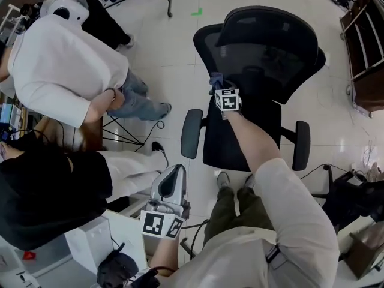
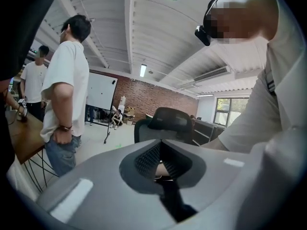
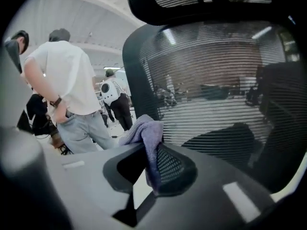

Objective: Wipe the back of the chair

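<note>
The black mesh office chair (image 1: 264,53) stands in front of me with its seat facing me. My right gripper (image 1: 217,86) is shut on a purple cloth (image 1: 214,78) and is held out at the lower left of the backrest. In the right gripper view the cloth (image 3: 146,131) hangs bunched between the jaws of the right gripper (image 3: 154,153), close to the mesh backrest (image 3: 216,80) below the headrest. My left gripper (image 1: 175,171) is held low near my body, shut with nothing in it. The left gripper (image 2: 160,150) points towards the chair (image 2: 165,121), which is some way off.
A person in a white shirt and jeans (image 1: 66,65) stands left of the chair. A person in black (image 1: 48,191) is nearer at the left. A wooden shelf unit (image 1: 366,53) lines the right side. A wooden table (image 2: 24,133) is at the left, and a whiteboard (image 2: 100,92) stands further back.
</note>
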Motion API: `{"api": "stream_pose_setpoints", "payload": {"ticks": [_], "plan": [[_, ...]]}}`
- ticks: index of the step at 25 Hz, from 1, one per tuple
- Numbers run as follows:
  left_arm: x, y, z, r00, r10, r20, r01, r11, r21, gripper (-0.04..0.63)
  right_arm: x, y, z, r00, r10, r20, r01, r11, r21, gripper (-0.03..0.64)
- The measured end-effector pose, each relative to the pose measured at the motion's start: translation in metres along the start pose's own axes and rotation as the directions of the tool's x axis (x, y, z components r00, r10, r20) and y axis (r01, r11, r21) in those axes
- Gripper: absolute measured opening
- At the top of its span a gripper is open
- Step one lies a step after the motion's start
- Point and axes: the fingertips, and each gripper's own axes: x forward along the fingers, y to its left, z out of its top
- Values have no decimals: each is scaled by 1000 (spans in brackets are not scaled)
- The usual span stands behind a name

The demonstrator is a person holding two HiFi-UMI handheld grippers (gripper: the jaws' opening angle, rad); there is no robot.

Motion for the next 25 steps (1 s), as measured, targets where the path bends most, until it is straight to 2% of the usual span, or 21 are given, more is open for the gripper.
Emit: {"api": "stream_pose_setpoints", "payload": {"ticks": [3,7,9,11,12,14,16,18,20,22,25], "plan": [[12,11,-5,1000,-9,-28,8,1000,-21,71,-10,-36,-4,998,-57,-21,58,998,20,46],[15,-10,-1,996,-75,-44,74,996,-42,71,-78,-115,-38,977,-210,-45,213,973,93,46],[20,-29,-1,990,-132,-46,130,991,-42,71,-126,-175,-55,947,-314,-73,320,941,110,46],[41,-50,-1,975,-217,-42,216,976,-37,71,-175,-250,-69,900,-418,-124,434,888,150,46],[51,-59,-2,966,-254,-43,252,967,-36,71,-193,-278,-72,884,-449,-132,466,870,162,46],[65,-72,-10,953,-301,-48,299,953,-43,71,-213,-304,-71,880,-460,-117,474,865,166,46],[76,-78,-21,945,-320,-59,317,947,-56,71,-213,-302,-67,893,-443,-81,450,875,180,46],[82,-82,-30,943,-326,-73,322,945,-62,71,-201,-279,-70,910,-414,-33,411,885,219,46],[84,-82,-32,944,-321,-81,317,947,-57,71,-178,-223,-77,941,-338,-9,332,918,218,46],[80,-75,-32,951,-298,-82,295,954,-50,71,-146,-147,-83,973,-229,-9,227,958,177,44],[71,-61,-37,967,-243,-75,240,970,-41,71,-74,-57,-99,996,-86,2,85,990,109,46]]}}
